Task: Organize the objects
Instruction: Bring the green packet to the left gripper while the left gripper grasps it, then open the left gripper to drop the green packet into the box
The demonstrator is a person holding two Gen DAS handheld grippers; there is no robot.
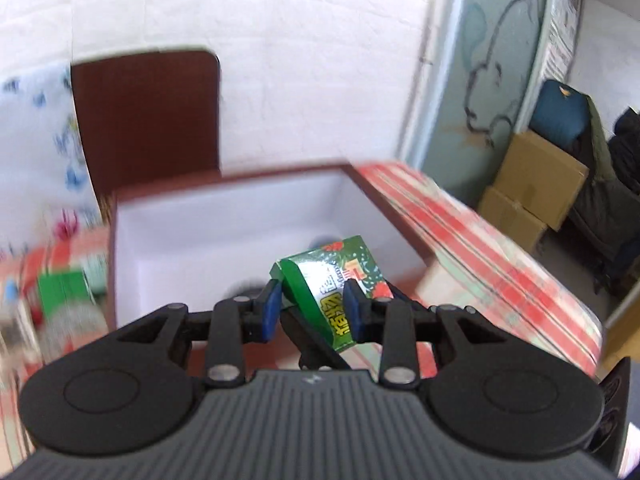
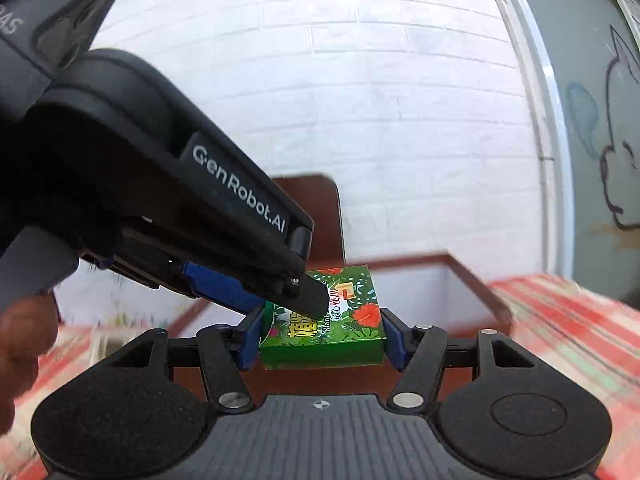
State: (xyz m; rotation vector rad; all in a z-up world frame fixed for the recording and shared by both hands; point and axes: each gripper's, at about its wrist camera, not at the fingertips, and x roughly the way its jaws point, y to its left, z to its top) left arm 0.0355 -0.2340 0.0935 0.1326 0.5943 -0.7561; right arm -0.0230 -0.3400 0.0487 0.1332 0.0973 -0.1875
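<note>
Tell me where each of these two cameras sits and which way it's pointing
Left wrist: sits on the left gripper, looking along its fingers at the green box and the white-lined box; its own linkage shows.
Right wrist: sits on the right gripper, facing the brick wall; the left gripper and a hand show.
Shared: green box, both grippers clamping it, brown chair.

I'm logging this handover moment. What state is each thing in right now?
green floral box: lifted, gripped from both sides, tilted in the left wrist view
left gripper: shut on the green floral box
right gripper: shut on the green floral box
red-rimmed white bin: open-topped, contents mostly hidden
second green box: lying on the striped tablecloth, blurred
</note>
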